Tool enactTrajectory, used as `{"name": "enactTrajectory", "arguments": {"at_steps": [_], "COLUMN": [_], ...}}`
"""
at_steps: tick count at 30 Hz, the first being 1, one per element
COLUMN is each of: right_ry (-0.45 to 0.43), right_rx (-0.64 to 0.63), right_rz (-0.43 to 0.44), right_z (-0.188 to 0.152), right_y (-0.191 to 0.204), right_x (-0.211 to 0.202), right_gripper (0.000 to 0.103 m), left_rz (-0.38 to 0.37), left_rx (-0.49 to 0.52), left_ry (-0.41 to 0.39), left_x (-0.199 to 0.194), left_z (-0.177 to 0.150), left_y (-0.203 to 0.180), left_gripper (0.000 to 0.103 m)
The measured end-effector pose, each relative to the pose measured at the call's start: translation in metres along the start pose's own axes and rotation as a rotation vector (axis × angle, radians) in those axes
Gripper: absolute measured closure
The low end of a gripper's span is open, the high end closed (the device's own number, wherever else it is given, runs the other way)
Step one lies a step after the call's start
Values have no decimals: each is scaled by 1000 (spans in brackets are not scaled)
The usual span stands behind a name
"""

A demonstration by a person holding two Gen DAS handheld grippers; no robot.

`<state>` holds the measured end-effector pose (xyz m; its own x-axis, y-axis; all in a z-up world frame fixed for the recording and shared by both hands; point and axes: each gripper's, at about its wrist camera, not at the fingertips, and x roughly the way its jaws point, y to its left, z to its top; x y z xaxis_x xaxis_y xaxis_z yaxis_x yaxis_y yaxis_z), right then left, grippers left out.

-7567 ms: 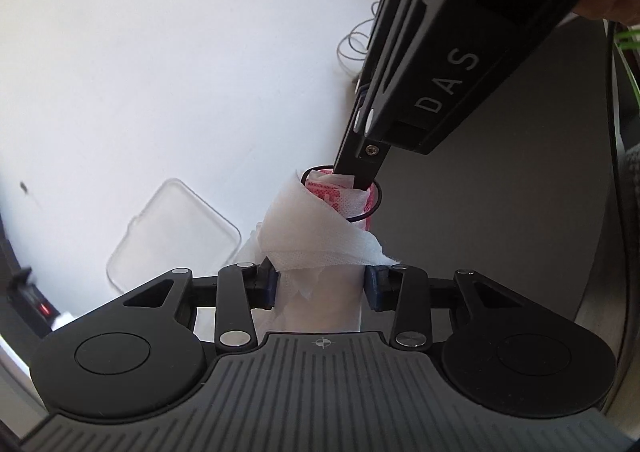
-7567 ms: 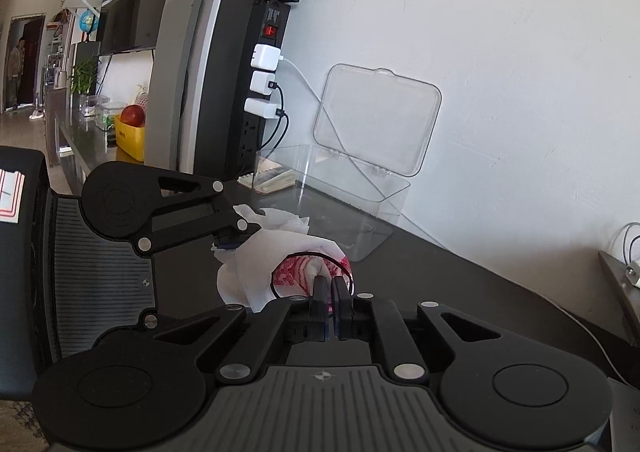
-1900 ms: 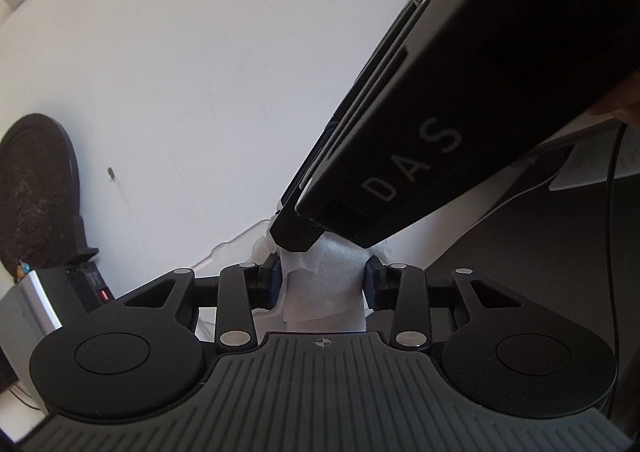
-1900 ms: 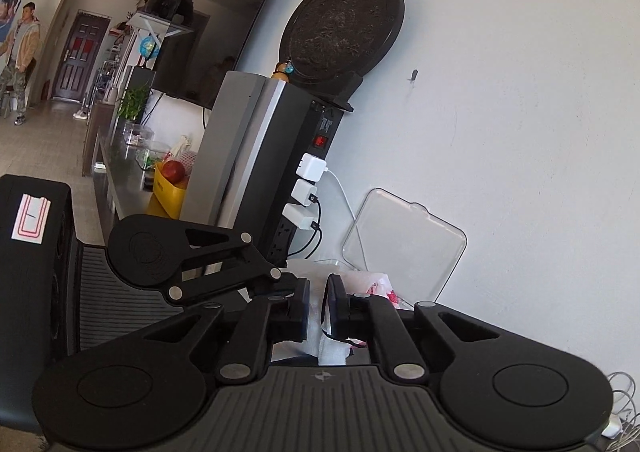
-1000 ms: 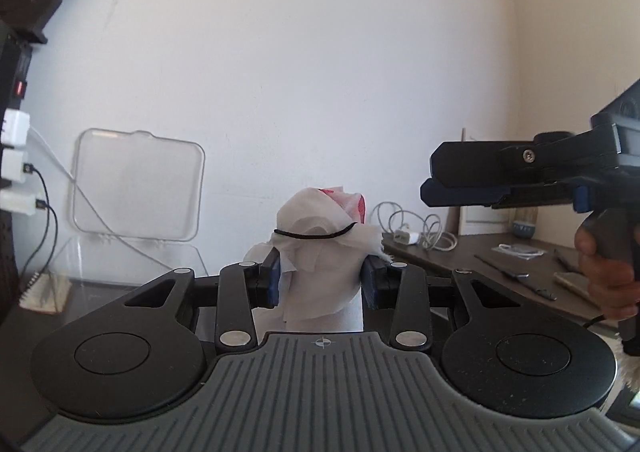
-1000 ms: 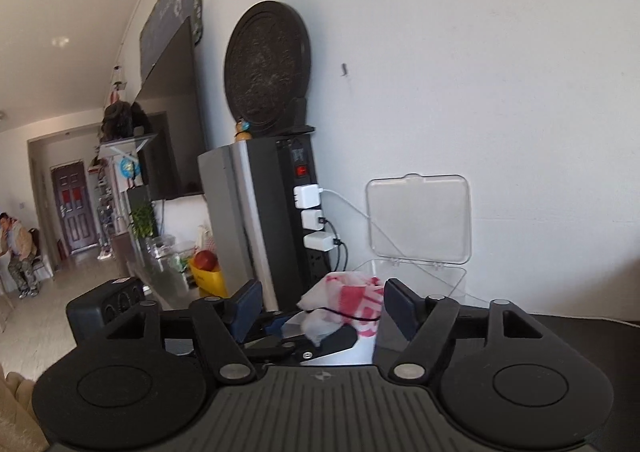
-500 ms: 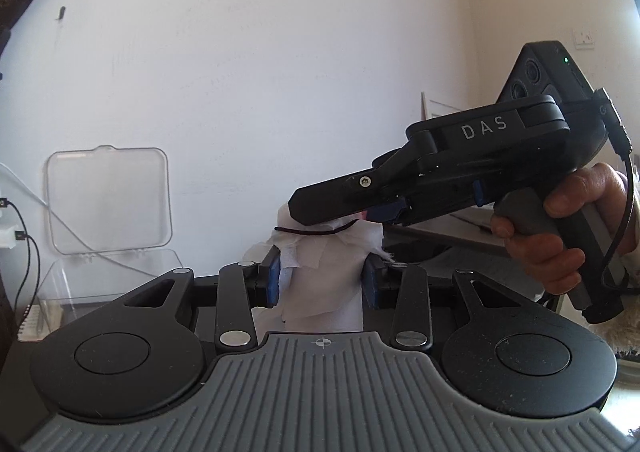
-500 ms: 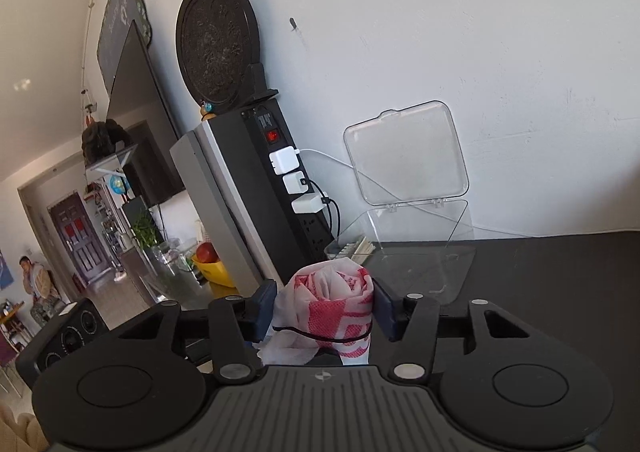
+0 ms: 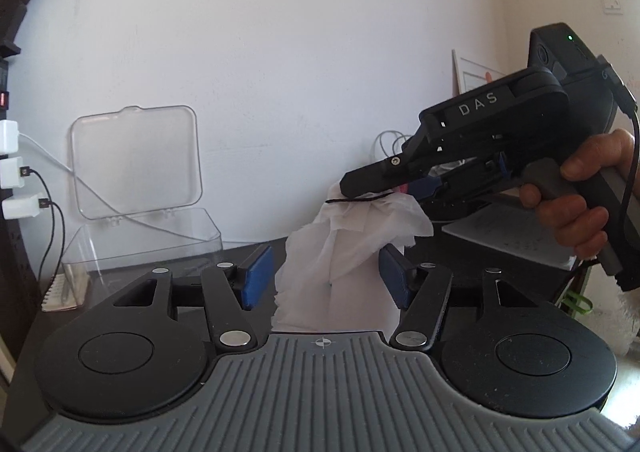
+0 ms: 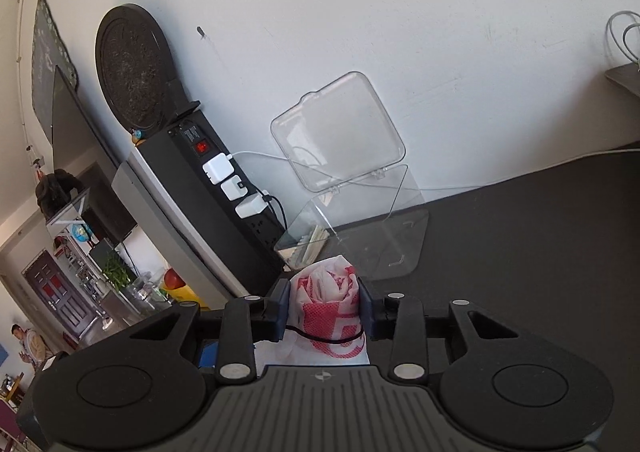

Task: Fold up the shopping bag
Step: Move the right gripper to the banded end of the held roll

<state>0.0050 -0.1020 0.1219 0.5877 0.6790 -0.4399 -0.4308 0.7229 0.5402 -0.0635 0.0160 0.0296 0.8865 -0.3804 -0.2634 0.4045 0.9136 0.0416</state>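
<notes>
Your right gripper (image 10: 323, 308) is clamped on the rolled shopping bag (image 10: 330, 312), its long axis running back toward you; your left gripper (image 9: 326, 278) has just opened, pads flanking its white end without pressing.

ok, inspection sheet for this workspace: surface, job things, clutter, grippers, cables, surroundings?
Surface: dark tabletop, bare at right.
Job's things: rolled white-and-red shopping bag bound with black elastic band.
Clutter: clear plastic hinged box, lid open.
Grippers: right hand-held gripper clamped on the bag, having just closed; left hand-held gripper just opened, pads clear of it.
Cables: white chargers and leads on black power strip.
Surroundings: white wall, round dark plaque.
</notes>
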Motion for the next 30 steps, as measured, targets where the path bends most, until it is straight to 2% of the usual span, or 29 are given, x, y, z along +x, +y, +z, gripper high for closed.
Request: {"name": "enactTrajectory", "arguments": {"at_steps": [1, 3, 5, 7, 11, 14, 17, 19, 21, 23, 24, 25, 28, 30], "right_ry": [13, 40, 60, 73, 93, 114, 134, 144, 142, 136, 131, 125, 139, 145], "right_rx": [-8, -26, -80, -111, -125, -128, -123, -131, -166, -123, -99, -77, -31, -47], "right_rz": [8, 30, 42, 68, 143, 189, 230, 236, 169, 101, 77, 61, 63, 68], "right_z": [0, 1, 0, 0, 3, 4, 7, 8, 8, 10, 10, 11, 7, 3], "right_y": [-1, -1, 1, 2, 3, 6, 10, 13, 18, 11, 7, 4, 4, 8], "right_x": [1, 0, -1, -5, -11, -11, -10, -10, -8, -5, -3, -1, 6, 9], "right_gripper": [67, 67, 67, 67, 67, 67, 67, 67, 67, 67, 67, 67, 67, 67], "left_rz": [-16, -49, -94, -141, -210, -250, -294, -282, -255, -227, -211, -187, -86, -73], "left_rx": [4, 1, -20, -43, -103, -61, -14, 24, 27, 21, 24, 45, 145, 108], "left_ry": [9, 22, 26, 30, 39, 33, 86, 107, 104, 107, 115, 126, 161, 166], "left_x": [4, 15, 14, 11, 9, 15, 29, 33, 35, 37, 40, 42, 54, 57], "left_z": [-2, -7, -10, -13, -13, -8, -9, -12, -11, -10, -11, -12, -18, -20], "left_y": [5, 17, 28, 40, 59, 59, 53, 47, 44, 42, 39, 33, 12, 14], "left_gripper": [29, 26, 26, 18, 13, 7, 7, 13, 17, 31, 44, 50, 50, 58]}}
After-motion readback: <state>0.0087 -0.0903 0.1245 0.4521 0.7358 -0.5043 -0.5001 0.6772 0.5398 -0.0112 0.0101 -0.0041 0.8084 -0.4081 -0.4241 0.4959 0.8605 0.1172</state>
